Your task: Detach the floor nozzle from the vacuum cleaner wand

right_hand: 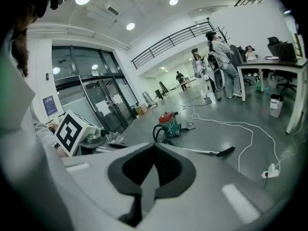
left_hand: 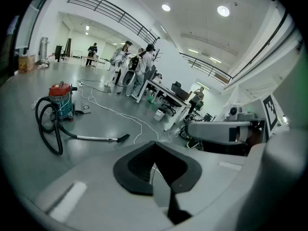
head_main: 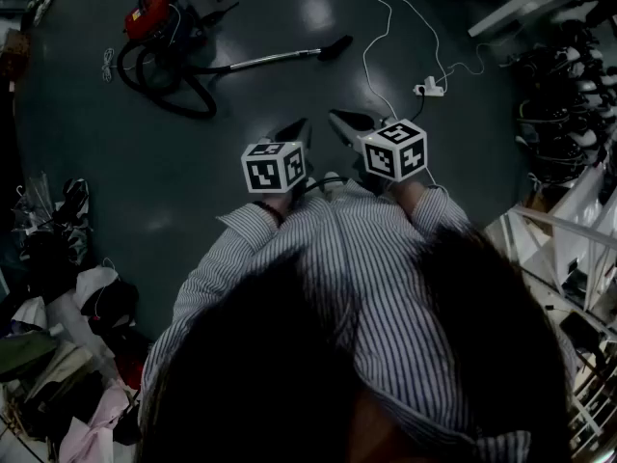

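Far ahead on the floor (head_main: 145,181), the floor nozzle (head_main: 335,46) sits on the wand (head_main: 270,61) of the red vacuum cleaner (head_main: 149,15). We hold our left gripper (head_main: 294,135) and right gripper (head_main: 349,122) well apart from it, fingers pressed together, empty.

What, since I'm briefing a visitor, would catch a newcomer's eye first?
The red vacuum cleaner sits far ahead on the dark floor, its black hose looped beside it and its wand and nozzle stretching right. Close by, the left gripper and right gripper are shut and empty.
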A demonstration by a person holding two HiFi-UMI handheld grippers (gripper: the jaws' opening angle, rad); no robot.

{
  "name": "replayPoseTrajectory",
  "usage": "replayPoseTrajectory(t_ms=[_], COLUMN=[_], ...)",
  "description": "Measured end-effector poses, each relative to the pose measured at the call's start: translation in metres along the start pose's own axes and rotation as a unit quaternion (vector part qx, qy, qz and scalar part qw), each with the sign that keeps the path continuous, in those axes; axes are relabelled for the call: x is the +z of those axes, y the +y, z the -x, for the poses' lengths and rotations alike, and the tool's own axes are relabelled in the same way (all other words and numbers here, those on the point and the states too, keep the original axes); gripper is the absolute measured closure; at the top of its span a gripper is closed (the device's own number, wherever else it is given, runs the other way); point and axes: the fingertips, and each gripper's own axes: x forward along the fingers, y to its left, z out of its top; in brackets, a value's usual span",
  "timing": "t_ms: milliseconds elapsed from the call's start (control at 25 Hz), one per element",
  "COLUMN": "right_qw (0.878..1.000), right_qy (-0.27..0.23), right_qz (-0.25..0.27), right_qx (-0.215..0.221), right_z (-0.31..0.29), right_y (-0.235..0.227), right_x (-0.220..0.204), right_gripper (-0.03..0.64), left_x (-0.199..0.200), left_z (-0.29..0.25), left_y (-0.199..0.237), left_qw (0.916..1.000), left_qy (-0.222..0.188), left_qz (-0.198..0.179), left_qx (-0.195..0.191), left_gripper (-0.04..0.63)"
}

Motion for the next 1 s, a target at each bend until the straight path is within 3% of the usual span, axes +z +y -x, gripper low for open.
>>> replayPoseTrajectory(t_ms=[840, 1000], right_qw=[1.0, 0.999], right_qy=[-0.02, -0.036], right_qz=[0.003, 0.001], right_qx=[-0.001, 0.006], right_z=[0.016, 0.019], right_y=[-0.003, -0.011], right_x=[0.005, 0.015], right_gripper=[0.615, 0.615], left_x=[0.007, 0.02], left_z=[-0.004, -0.008], left_y=[-0.019, -0.023], left_qw=[0.9996, 0.999], left_qy=[-0.017, -0.04], left_qz=[-0.023, -0.018], left_qx=[-0.003, -0.011], left_gripper=[0.589, 0.589])
